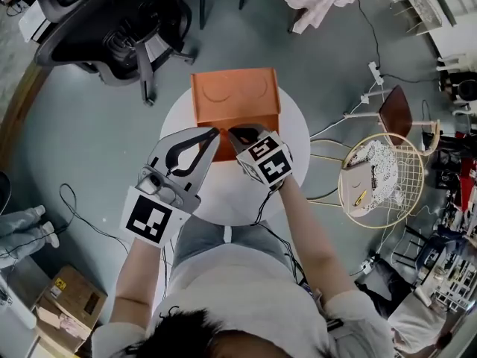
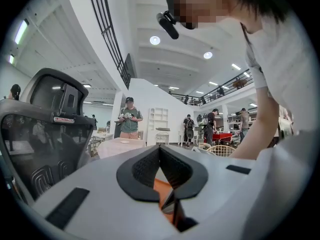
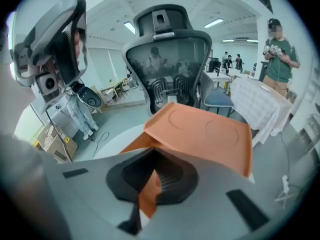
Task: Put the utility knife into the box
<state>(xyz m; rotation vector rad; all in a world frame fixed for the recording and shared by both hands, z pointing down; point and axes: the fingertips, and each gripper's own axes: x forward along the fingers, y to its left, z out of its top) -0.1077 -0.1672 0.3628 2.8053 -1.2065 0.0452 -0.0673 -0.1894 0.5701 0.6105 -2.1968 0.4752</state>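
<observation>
An orange cardboard box (image 1: 235, 94) stands at the far side of a round white table (image 1: 246, 192), its top panel (image 3: 210, 129) folded flat. No utility knife shows in any view. My left gripper (image 1: 215, 134) is at the box's front left edge with its jaws together, and orange card (image 2: 163, 190) shows in the loop between its pads. My right gripper (image 1: 237, 134) is beside it at the front edge, shut on an orange flap (image 3: 149, 189) that runs down between its pads. The box's inside is hidden.
A black office chair (image 1: 112, 21) stands behind the table on the left. A wire basket chair (image 1: 381, 179) and cables lie to the right. A cardboard carton (image 1: 68, 304) sits on the floor at lower left. A person (image 3: 277, 59) stands in the background.
</observation>
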